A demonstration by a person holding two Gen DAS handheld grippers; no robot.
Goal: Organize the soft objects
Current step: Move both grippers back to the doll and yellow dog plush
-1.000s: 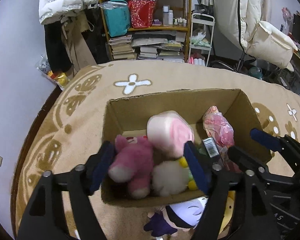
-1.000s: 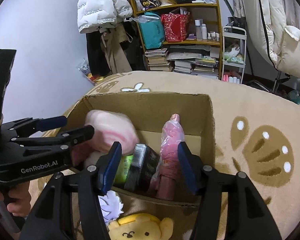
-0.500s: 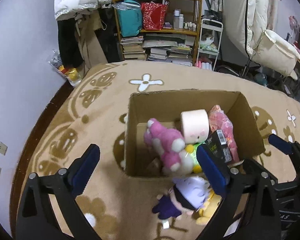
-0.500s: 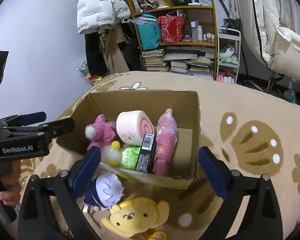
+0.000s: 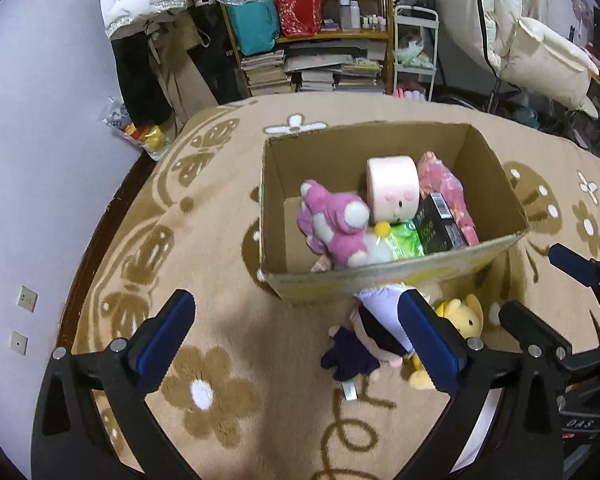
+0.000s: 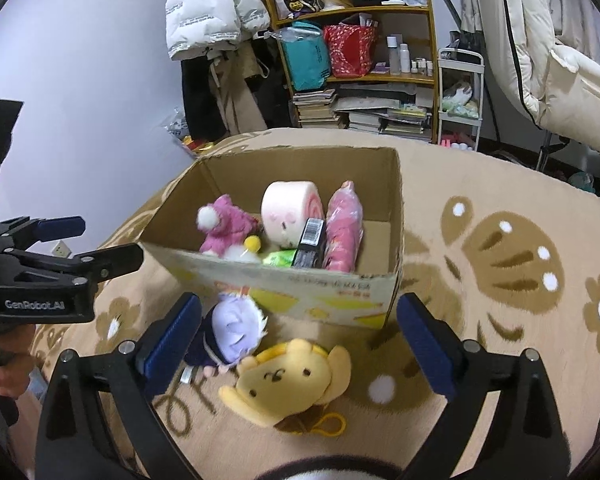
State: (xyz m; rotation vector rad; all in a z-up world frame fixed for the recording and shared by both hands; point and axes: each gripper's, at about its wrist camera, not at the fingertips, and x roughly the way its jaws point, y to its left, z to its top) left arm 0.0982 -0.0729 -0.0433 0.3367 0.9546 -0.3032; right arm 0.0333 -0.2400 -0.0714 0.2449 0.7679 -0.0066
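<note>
An open cardboard box (image 5: pixel 396 276) (image 6: pixel 394 216) stands on the rug. It holds a pink plush bear (image 5: pixel 336 224) (image 6: pixel 224 224), a pink roll plush (image 5: pixel 392 192) (image 6: pixel 290 208), a pink wrapped pack (image 6: pixel 344 228), a black box (image 6: pixel 312 240) and a green packet (image 5: pixel 406 240). On the rug before the box lie a purple-haired doll (image 5: pixel 376 332) (image 6: pixel 232 328) and a yellow plush (image 5: pixel 460 320) (image 6: pixel 288 380). My left gripper (image 5: pixel 296 344) is open and empty above the rug. My right gripper (image 6: pixel 300 344) is open and empty above both floor toys.
A beige patterned rug (image 5: pixel 220 380) covers the floor. A bookshelf (image 5: pixel 320 40) with bags and books, hanging coats (image 6: pixel 212 8) and a white cart (image 6: pixel 460 100) line the back wall. A purple wall (image 5: pixel 40 160) is at the left.
Both grippers opened wide and pulled back up and away from the box. The pink bear and roll plush stayed in the box after release.
</note>
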